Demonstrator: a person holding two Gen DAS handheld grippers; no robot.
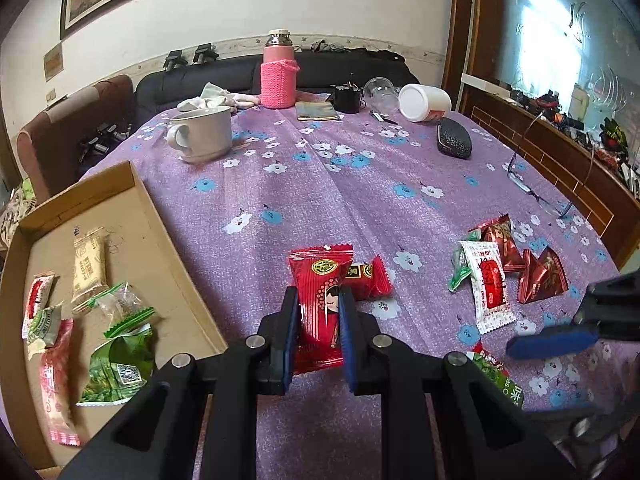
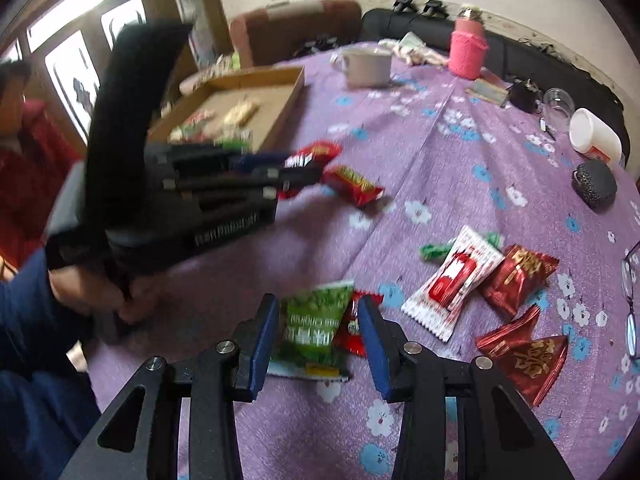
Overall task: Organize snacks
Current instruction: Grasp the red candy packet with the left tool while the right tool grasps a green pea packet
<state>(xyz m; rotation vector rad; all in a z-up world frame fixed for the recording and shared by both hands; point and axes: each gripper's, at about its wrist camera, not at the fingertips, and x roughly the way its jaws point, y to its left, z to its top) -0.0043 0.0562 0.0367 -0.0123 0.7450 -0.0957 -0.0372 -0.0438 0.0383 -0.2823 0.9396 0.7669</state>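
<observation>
The left gripper (image 1: 319, 298) sits closest to the lens, its blue pads clamped on a red packet (image 1: 322, 300) that stands up between them over the purple cloth (image 1: 304, 192). The grip is on the lower part of a slick, puffy wrapper, so the packet could twist or slide out on the way to the cardboard tray (image 1: 168, 240) at the left, where several snacks already lie. A second small red candy (image 1: 366, 278) lies just behind the held packet, touching it or nearly so, and may be dragged along as the packet lifts. The right gripper (image 2: 318, 332) has its jaws apart, straddling a green packet (image 2: 316, 324) with a red wrapper (image 2: 350, 330) tucked against it; closing here could pinch both at once, or catch only the crinkled edge. The two grippers work close together, so they may knock each other. Other loose snacks, a white-red packet (image 2: 452, 280) and dark red pouches (image 2: 520, 276), wait to the right.
</observation>
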